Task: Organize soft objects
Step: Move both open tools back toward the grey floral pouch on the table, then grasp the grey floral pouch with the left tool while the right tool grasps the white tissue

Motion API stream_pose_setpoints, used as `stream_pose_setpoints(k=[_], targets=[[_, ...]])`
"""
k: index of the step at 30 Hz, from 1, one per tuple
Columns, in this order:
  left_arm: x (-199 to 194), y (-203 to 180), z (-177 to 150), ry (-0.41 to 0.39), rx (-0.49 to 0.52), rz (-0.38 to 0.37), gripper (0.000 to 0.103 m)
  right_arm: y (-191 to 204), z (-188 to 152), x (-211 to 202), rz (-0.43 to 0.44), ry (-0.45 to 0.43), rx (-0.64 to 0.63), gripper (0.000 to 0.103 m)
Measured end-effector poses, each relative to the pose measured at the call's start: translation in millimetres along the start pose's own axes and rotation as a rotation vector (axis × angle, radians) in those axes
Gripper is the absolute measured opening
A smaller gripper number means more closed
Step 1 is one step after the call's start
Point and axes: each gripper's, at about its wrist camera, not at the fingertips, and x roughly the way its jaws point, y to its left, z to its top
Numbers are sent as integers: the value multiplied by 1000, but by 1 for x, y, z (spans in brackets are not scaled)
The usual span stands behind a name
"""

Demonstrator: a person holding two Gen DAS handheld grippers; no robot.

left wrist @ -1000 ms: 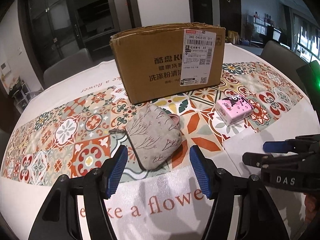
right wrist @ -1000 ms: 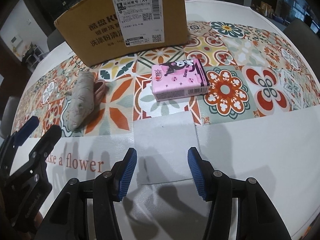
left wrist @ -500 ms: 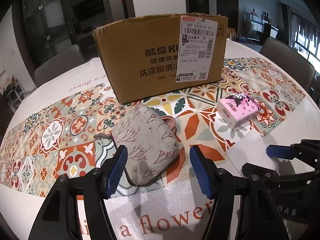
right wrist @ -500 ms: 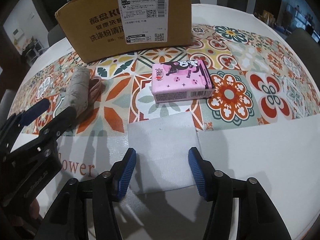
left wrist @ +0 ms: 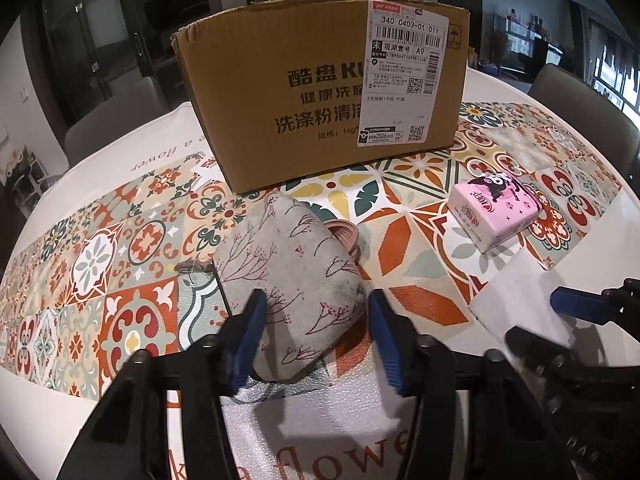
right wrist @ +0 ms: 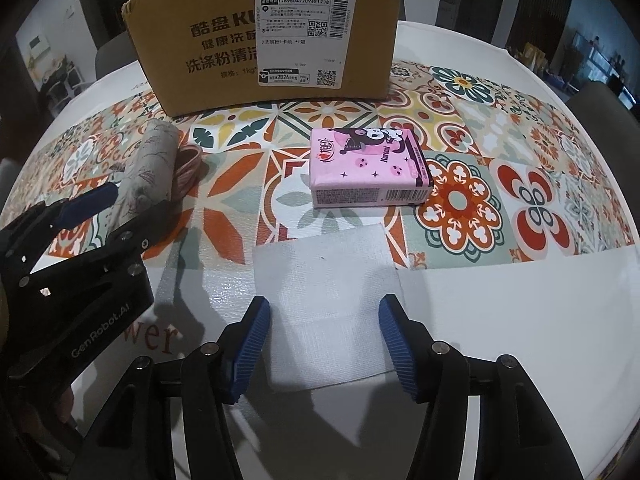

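2 grippers are in play; your left gripper (left wrist: 316, 334) is closing around the grey fabric pouch (left wrist: 292, 276), its left pad touching the cloth, the right pad's contact hard to make out; your right gripper (right wrist: 324, 348) hangs with jaws closing over the white foam sheet (right wrist: 328, 276), gripping nothing; the pink tissue pack (right wrist: 368, 168) lies beyond, near the cardboard box (right wrist: 224, 44), whose top is cut off.

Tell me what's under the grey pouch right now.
Under the grey pouch: patterned tablecloth and a pink ribbed piece poking out at its far edge. The rest of that piece is covered.
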Motion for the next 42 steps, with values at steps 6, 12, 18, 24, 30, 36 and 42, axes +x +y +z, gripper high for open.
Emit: stream_pose_setpoints(k=[6,12,18,24,30,36,42], targets=[[-2,0,-2,-3,-11,-6,25,-1,1,-1,11,-8,-6,25],[-11,-1,0,-33,-5,9,19,-4,1,-2,34,-2,1,13],[-27,0,1,-76,2,29,15,-5,0,-7,63,1,8,12],[-47,2,5,-118,-5,37,14,-5,3,-21,89,-31,2,11],[-67,2,9,-147,-21,38,14,-4,9,-39,108,-80,-13,11],[-87,3,13,-173,-44,33,14,-3,15,-57,133,-123,-21,11],[-109,1,20,-209,-62,32,14,-5,21,-79,155,-171,-33,11]])
